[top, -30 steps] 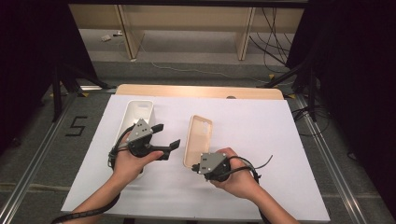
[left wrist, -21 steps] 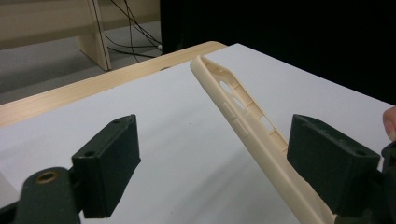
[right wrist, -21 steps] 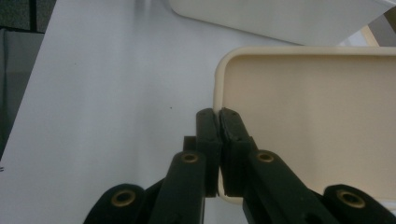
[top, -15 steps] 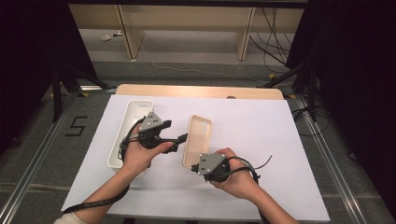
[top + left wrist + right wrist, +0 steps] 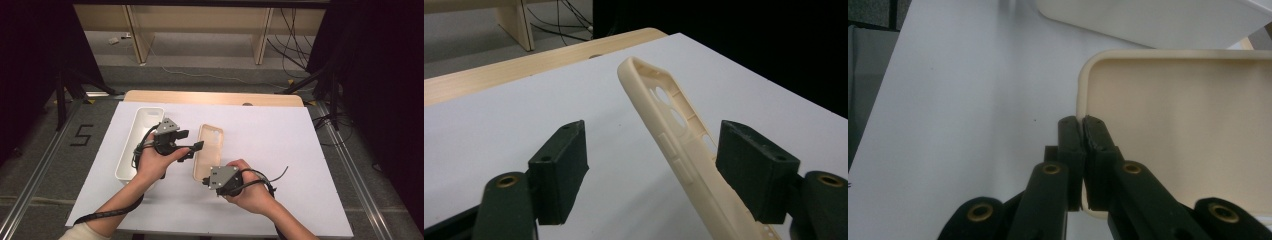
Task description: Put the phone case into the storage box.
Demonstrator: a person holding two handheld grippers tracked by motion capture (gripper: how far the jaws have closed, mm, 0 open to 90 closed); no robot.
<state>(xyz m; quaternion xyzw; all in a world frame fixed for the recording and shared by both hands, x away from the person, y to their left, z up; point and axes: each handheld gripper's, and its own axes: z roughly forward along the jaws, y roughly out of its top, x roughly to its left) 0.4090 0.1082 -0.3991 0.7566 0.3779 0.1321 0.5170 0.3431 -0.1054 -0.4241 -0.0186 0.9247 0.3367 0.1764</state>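
The cream phone case (image 5: pixel 208 151) lies near the middle of the white-covered table (image 5: pixel 300 150), its near end lifted: the right gripper (image 5: pixel 1082 131) has its fingers closed flat on the case's rim at that near edge, one finger inside the shell and one outside. In the left gripper view the case (image 5: pixel 674 145) rises at a tilt between the left gripper (image 5: pixel 192 150)'s fingers (image 5: pixel 559 170), which stand wide apart on either side of its long edge without touching it. I judge the work about half done: one end is pinched and raised, while the second grasp is not yet made, and the case presumably goes next into the white tray (image 5: pixel 140 137) just beside it on the left. No brand or label can be read on the case; the floor left of the table carries a marked "5" (image 5: pixel 82 135).
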